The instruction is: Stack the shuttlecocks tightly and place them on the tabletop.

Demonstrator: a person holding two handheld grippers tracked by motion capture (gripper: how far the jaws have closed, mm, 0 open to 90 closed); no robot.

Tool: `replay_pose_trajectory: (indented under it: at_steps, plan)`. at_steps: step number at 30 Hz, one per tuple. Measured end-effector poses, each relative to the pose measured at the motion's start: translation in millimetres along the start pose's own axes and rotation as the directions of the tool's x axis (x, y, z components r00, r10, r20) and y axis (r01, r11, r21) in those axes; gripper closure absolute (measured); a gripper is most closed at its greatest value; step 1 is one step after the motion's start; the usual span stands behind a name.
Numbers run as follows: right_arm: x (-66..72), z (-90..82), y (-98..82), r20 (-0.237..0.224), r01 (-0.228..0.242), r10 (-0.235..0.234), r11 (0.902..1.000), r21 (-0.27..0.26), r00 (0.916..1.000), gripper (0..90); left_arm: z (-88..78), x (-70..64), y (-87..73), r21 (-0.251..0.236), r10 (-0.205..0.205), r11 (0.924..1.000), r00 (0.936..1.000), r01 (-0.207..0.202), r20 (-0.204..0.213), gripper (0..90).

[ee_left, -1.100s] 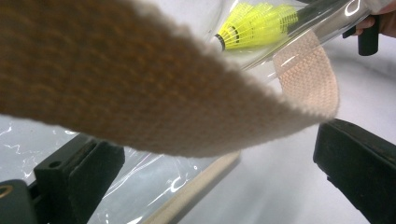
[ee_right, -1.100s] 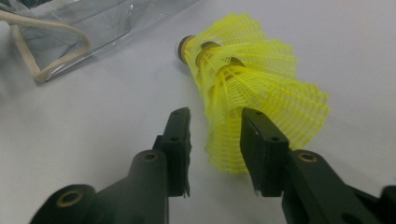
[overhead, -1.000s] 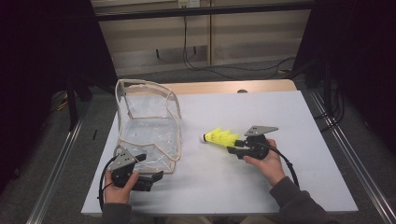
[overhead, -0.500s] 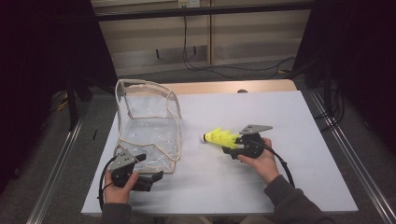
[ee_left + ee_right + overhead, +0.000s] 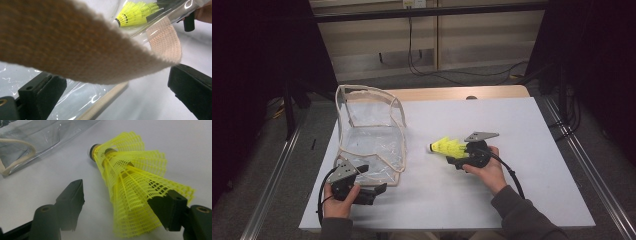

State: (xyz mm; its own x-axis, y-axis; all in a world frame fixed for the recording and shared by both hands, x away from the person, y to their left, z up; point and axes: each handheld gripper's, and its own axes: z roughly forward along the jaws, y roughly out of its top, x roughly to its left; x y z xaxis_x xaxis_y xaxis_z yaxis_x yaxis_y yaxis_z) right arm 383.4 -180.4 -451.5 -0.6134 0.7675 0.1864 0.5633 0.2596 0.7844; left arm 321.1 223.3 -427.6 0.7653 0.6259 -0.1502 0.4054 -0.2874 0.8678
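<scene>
Right hand-held gripper (image 5: 458, 161), jaws just opening, releases the shuttlecock (image 5: 448, 148) onto the counter (image 5: 537, 150) beside the bag (image 5: 372, 135); left hand-held gripper (image 5: 377, 190) gapes around its strap (image 5: 75, 50); shuttlecock may roll.

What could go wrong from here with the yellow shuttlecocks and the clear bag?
1. The right hand-held gripper has just been opening; its jaws stand apart around the stacked yellow mesh shuttlecocks lying on the white table, so they may roll away.
2. The clear plastic bag's beige woven strap drapes loosely across the left hand-held gripper, whose jaws are apart, so the strap could slip off.
</scene>
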Motion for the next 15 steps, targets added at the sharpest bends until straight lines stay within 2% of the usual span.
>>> replay_pose_trajectory:
  at_steps: [11, 15]
  plan:
    - [6.4, 6.7, 4.2, 0.017, 0.012, -0.013, 0.9999, 0.006, 0.9998, 28.0, -0.1, 0.2, 0.0, -0.001, 0.001, 1.0, 1.0, -0.001, 0.0, 1.9]
    - [6.1, 7.1, 4.4, 0.028, 0.012, -0.012, 0.9999, 0.002, 0.9995, 33.9, -0.1, 0.2, 0.0, -0.001, 0.0, 1.0, 1.0, 0.0, 0.0, 1.9]
